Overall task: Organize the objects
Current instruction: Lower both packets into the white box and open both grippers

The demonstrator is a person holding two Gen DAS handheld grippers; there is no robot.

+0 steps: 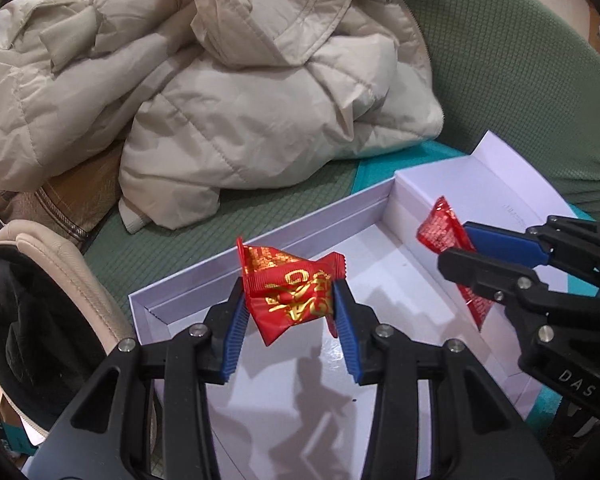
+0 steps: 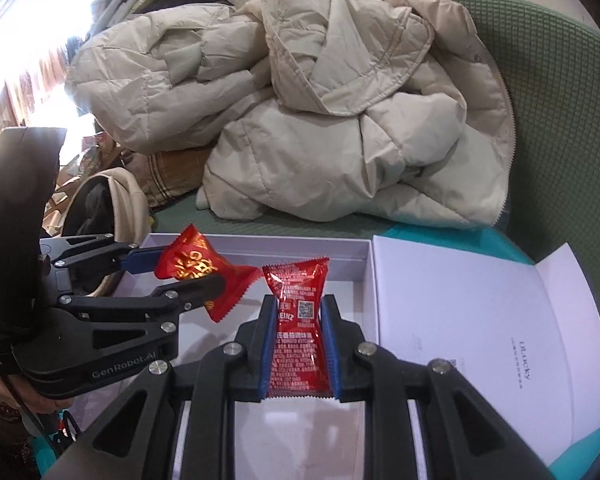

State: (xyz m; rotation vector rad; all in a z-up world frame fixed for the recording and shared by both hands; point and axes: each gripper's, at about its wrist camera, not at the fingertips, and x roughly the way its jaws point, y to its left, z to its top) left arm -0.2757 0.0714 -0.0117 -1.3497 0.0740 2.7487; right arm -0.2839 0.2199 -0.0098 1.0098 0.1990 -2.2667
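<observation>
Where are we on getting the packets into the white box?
Done: nothing looks placed yet; the white box shows a bare floor where visible. In hand: the left gripper is shut on a red-and-gold packet, the right gripper on a ketchup packet, both held over the box. Left: lower and release both inside. Its lid lies open, so closing may follow.

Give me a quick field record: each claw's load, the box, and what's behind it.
left claw: shut on red-and-gold packet, above the box
right claw: shut on red ketchup sachet, above the box
white box: open, nothing visible lying inside, lid folded flat to its right
behind box: beige padded jacket on green seat
</observation>
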